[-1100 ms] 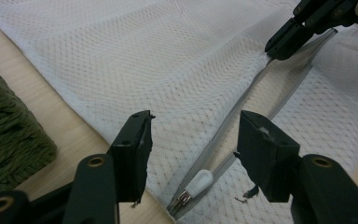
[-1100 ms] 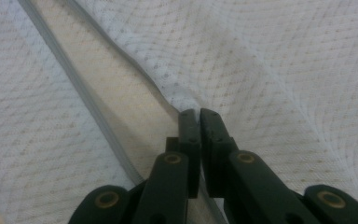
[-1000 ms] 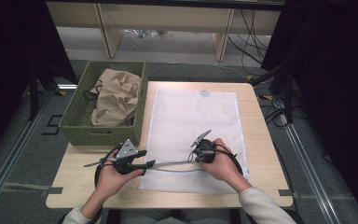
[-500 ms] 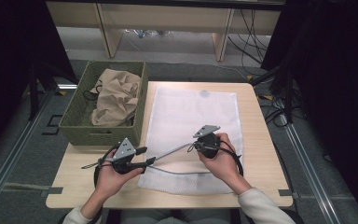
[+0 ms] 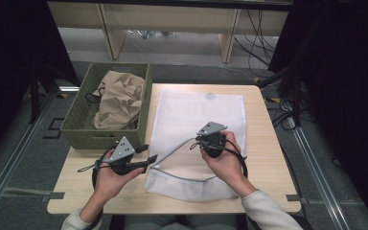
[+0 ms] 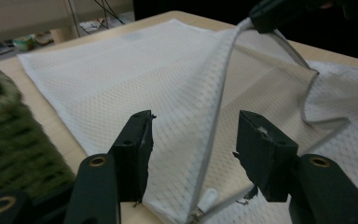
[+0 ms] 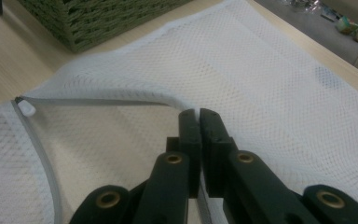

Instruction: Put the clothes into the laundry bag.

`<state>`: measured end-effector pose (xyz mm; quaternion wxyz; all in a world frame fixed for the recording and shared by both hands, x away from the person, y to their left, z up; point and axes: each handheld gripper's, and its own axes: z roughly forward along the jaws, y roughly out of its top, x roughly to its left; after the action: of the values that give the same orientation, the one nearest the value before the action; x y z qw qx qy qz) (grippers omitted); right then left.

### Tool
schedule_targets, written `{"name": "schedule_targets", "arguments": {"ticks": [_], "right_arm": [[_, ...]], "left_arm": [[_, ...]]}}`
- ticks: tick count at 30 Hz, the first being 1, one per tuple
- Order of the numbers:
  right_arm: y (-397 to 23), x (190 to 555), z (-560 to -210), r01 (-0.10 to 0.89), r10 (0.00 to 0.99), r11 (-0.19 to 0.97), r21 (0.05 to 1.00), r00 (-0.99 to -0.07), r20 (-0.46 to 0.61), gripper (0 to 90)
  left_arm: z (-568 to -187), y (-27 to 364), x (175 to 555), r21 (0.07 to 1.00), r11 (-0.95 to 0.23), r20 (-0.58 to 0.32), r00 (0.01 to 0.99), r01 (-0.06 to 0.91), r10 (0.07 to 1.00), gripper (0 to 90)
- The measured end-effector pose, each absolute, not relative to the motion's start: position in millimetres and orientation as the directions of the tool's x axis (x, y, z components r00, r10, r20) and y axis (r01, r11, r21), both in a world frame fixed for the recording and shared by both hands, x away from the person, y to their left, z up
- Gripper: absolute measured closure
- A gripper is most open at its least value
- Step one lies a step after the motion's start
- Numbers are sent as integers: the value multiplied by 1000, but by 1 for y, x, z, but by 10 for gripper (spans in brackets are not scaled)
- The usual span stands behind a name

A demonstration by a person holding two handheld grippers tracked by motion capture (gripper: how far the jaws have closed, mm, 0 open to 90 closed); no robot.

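Observation:
A white mesh laundry bag (image 5: 201, 115) lies flat on the wooden table (image 5: 268, 143). My right gripper (image 5: 194, 143) is shut on the bag's grey zipper edge (image 5: 172, 151) and holds that upper layer off the table, so the mouth gapes. The right gripper view shows its jaws (image 7: 199, 114) pinched on the edge, with the zipper pull (image 7: 25, 108) at the far left corner. My left gripper (image 5: 151, 158) stands open at the bag's near left corner. In the left gripper view the raised edge (image 6: 219, 116) runs between its jaws (image 6: 196, 121) untouched, and the zipper pull (image 6: 208, 198) lies low between them.
A green woven basket (image 5: 76, 129) holding crumpled beige cloth (image 5: 120, 98) stands left of the bag, close to my left gripper. Its wall shows in the left gripper view (image 6: 4, 135). Table legs and cables lie beyond the far edge.
My right gripper has risen with the zipper edge, pulling the bag's upper layer higher and the mouth wider. The left gripper has stayed in place.

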<state>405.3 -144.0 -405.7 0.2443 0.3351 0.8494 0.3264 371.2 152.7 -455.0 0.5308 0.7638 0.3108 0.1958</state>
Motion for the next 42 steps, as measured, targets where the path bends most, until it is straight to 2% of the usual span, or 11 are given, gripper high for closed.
{"name": "schedule_targets", "arguments": {"ticks": [5, 11, 18, 24, 28, 33, 37, 42], "right_arm": [[-139, 404, -402, 391, 725, 557, 733, -658, -201, 893], [-133, 406, -397, 363, 714, 562, 744, -667, -214, 893], [-135, 407, -398, 364, 711, 563, 742, -671, -211, 893], [-135, 407, -398, 361, 710, 566, 741, -671, -215, 892], [-134, 406, -399, 383, 718, 559, 736, -667, -198, 892], [-135, 407, -400, 395, 725, 549, 736, -663, -185, 892], [-136, 409, -400, 376, 714, 561, 738, -671, -201, 892], [-136, 407, -400, 396, 724, 557, 730, -662, -193, 892]], "left_arm": [[-433, 171, 385, 946, -224, 17, 655, 235, 756, 447], [-405, 197, 413, 950, -211, 53, 546, 231, 836, 367], [-392, 218, 456, 924, -203, 37, 454, 323, 890, 250], [-392, 234, 501, 863, -176, -33, 400, 474, 916, 167], [-397, 243, 525, 829, -171, -36, 356, 532, 934, 155], [-401, 245, 542, 801, -194, -25, 355, 567, 935, 153], [-404, 242, 553, 747, -191, -53, 344, 637, 938, 152], [-394, 241, 561, 753, -211, -15, 337, 623, 941, 144]]}}
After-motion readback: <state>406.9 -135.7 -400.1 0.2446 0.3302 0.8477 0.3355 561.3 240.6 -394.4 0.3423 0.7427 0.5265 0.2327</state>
